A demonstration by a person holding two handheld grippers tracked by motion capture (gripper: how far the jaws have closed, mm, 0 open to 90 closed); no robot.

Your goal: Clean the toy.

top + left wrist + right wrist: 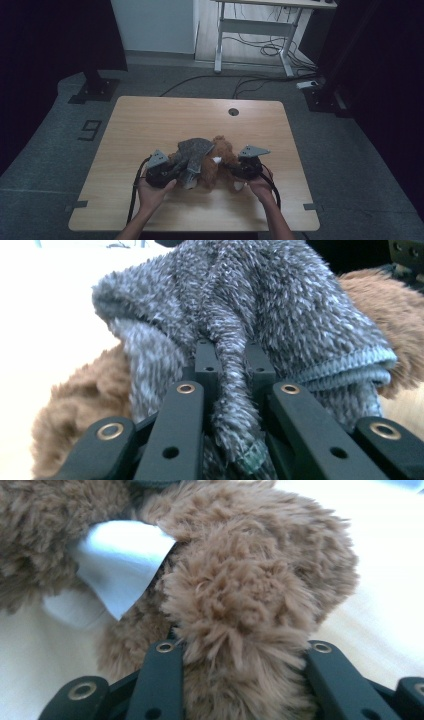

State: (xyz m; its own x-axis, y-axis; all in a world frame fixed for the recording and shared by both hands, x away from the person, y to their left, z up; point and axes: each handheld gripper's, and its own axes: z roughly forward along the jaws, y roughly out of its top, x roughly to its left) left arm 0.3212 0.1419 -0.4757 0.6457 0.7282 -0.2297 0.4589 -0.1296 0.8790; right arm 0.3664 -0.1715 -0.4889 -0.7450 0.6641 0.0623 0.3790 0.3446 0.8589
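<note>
Plainly, left tongs [227, 370] pinch grey cloth [260, 305]; right tongs [240, 655] clamp brown plush [250, 580]; white tag [120, 560] unreadable.

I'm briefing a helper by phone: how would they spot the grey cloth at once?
Look at the wooden table, near its front edge, between the two hands. There lies a brown plush toy, and the grey cloth is draped over its left part, pinched by the left gripper. It is speckled grey with a ribbed hem, while the toy is shaggy brown.

I see plush toy [222, 162] near table's [150, 120] front edge, mid-width; cloth [194, 150] draped on its left part; cable hole [233, 111] by back edge.
</note>
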